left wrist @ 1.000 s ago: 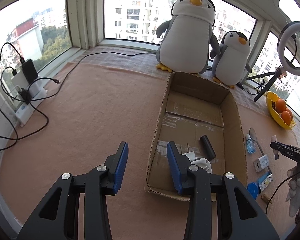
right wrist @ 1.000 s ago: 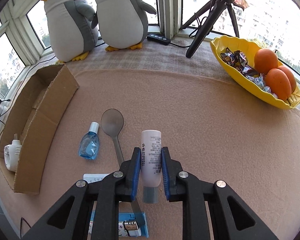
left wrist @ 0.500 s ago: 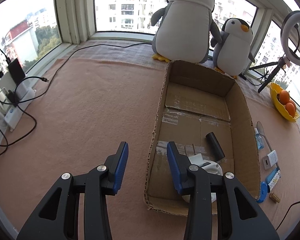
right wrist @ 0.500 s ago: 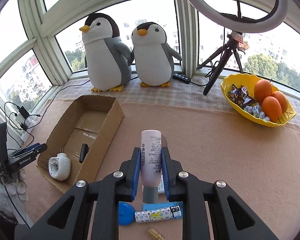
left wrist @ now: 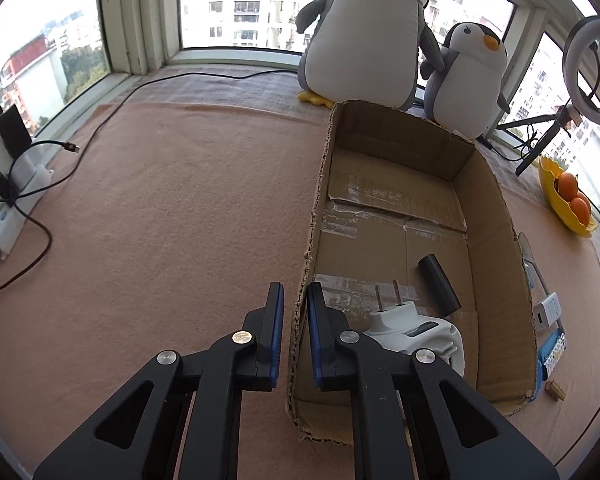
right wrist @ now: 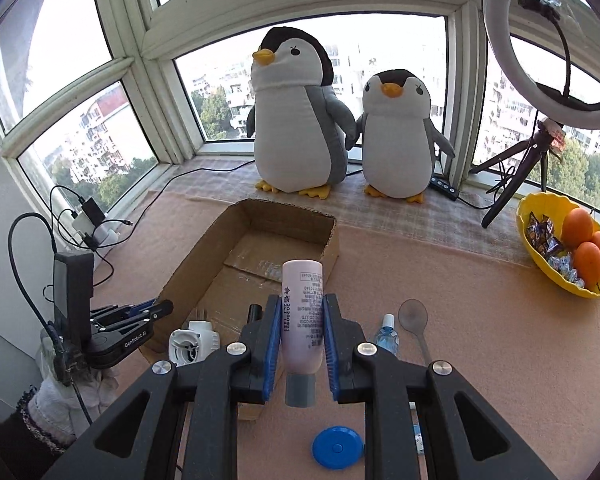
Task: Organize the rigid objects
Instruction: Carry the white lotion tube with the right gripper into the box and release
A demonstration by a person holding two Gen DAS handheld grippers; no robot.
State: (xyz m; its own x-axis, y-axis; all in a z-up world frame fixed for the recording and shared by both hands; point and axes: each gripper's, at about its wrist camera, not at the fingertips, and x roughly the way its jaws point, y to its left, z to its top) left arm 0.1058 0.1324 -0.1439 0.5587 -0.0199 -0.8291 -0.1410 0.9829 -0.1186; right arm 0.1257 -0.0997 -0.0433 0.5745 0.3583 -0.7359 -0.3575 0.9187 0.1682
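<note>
An open cardboard box (left wrist: pixel 496 216) lies on the pink carpet. Inside it are a white plug-in device (left wrist: pixel 412 328) and a black cylinder (left wrist: pixel 438 282). My left gripper (left wrist: pixel 295 292) straddles the box's near-left wall, and its jaws are closing on the cardboard between the blue pads. My right gripper (right wrist: pixel 302 300) is shut on a pale pink tube (right wrist: pixel 302 316), its grey cap towards me, held in the air just right of the box (right wrist: pixel 204 248). The left gripper (right wrist: pixel 160 307) also shows in the right wrist view, at the box's left wall.
A small blue bottle (right wrist: pixel 386 336), a grey spoon (right wrist: pixel 414 316) and a blue round lid (right wrist: pixel 336 446) lie on the carpet right of the box. A yellow bowl (right wrist: pixel 532 216) holds oranges and sweets. Two plush penguins (right wrist: pixel 296 120), a ring-light tripod (right wrist: pixel 536 152) and cables (left wrist: pixel 40 240) line the windows.
The left jaws have narrowed from wide open onto the box's left wall, and the hand has sunk a little. The right gripper has risen and drawn back with the pink tube, swinging towards the box.
</note>
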